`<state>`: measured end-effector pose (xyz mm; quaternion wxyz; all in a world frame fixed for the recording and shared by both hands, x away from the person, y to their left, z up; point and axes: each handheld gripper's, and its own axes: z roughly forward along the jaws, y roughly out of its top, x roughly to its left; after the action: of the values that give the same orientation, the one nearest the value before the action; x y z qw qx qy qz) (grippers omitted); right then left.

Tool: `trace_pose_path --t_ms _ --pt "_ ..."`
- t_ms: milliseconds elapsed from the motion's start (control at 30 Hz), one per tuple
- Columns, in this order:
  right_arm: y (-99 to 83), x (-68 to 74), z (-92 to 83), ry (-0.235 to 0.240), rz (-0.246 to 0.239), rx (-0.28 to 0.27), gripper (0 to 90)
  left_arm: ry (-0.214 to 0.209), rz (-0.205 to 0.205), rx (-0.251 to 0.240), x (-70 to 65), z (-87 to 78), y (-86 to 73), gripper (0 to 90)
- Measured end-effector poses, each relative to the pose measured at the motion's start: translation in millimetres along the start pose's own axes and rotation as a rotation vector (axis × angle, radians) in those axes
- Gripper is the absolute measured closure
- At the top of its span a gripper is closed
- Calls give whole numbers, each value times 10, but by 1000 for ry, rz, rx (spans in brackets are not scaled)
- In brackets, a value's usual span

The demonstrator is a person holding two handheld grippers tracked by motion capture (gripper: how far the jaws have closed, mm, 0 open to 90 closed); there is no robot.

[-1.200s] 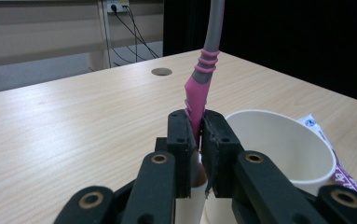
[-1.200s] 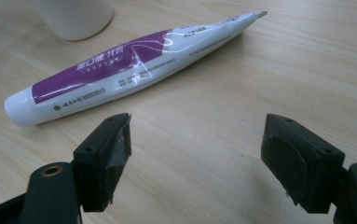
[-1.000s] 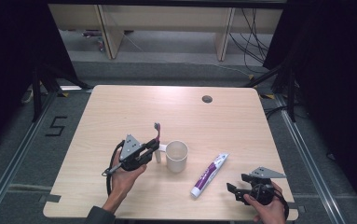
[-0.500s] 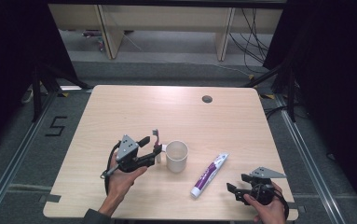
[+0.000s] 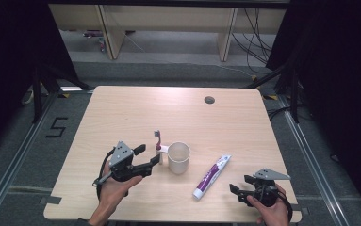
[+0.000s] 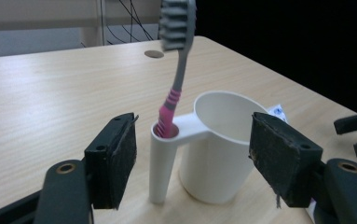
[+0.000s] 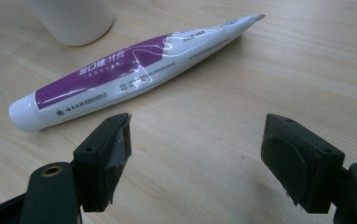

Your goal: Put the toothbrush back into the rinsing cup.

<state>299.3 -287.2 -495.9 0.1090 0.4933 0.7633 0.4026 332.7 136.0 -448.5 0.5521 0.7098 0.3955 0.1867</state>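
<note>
Your left gripper (image 6: pixel 192 175) jaws have just been opening, nothing between them; toothbrush (image 6: pixel 175 70) stands alone in the cup's (image 6: pixel 213 149) holder. Right gripper (image 7: pixel 197 161) jaws apart, facing the toothpaste (image 7: pixel 129 70).

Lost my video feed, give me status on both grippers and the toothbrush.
Left gripper jaws just opened, nothing clamped. Toothbrush upright in cup handle slot. Right gripper open beside toothpaste. Nothing in the way.
</note>
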Motion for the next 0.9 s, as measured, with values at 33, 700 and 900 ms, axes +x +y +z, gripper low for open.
trace_pose_path --t_ms 33,700,900 --pt "0 -3 -3 -7 -10 -7 253 -6 3 9 -2 -6 -17 307" --pt "4 -40 7 -26 -58 -10 254 -23 -2 59 12 -136 -227 268" --pt "2 -25 4 -8 -22 -8 254 -25 -1 70 30 -194 -261 238"
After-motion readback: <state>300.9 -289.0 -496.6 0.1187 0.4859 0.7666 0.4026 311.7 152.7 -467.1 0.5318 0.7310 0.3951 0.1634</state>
